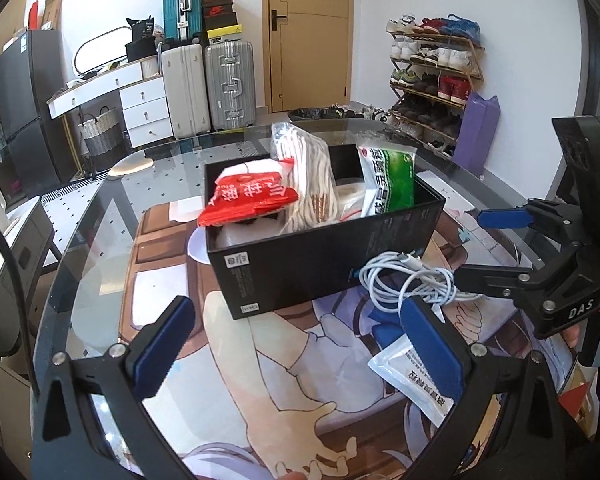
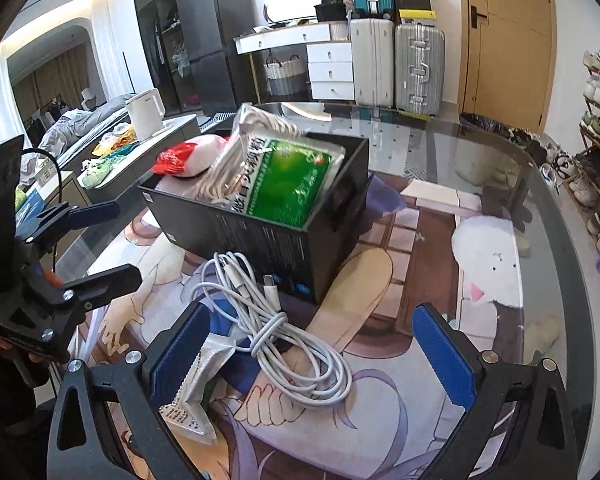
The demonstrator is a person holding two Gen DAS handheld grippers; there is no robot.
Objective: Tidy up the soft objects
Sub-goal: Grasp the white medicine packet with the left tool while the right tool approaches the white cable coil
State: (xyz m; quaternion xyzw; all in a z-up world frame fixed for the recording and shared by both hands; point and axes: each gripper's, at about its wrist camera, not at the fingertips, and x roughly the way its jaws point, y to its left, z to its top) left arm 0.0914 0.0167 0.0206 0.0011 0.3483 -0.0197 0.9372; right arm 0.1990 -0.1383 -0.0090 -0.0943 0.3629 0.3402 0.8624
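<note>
**Two grippers close in on the last loose items beside a packed box**

The right gripper (image 2: 312, 356) hangs low with its ridged blue pads (image 2: 444, 356) spread wide and holding nothing, the coiled white charging cable (image 2: 284, 320) lying between them on the mat. The left gripper (image 1: 296, 344) is likewise wide open and empty, hovering just in front of the black cardboard box (image 1: 324, 264), with a flat silver-white sachet (image 1: 412, 380) tucked against its right pad (image 1: 432, 348).

The cable sits just in front of the box's near corner, its plug end resting against the box wall; the sachet lies a little nearer the person than the cable. Inside the box stand a glossy red packet (image 1: 248, 200), a clear bag of pale cord (image 1: 308, 176) and a green-and-white pouch (image 1: 392, 184), all leaning and rising above the rim.

The likely trouble is the cable: its slack, springy loops are unbound, so a pinch on one strand could let the coil unravel and trail over the box edge. The crowded, slippery packets could also tip out if anything is pushed in among them. The sachet is thin and lies flat on the smooth printed mat (image 2: 380, 420) over the glass table (image 2: 500, 152), so the pads may slide over it.
</note>
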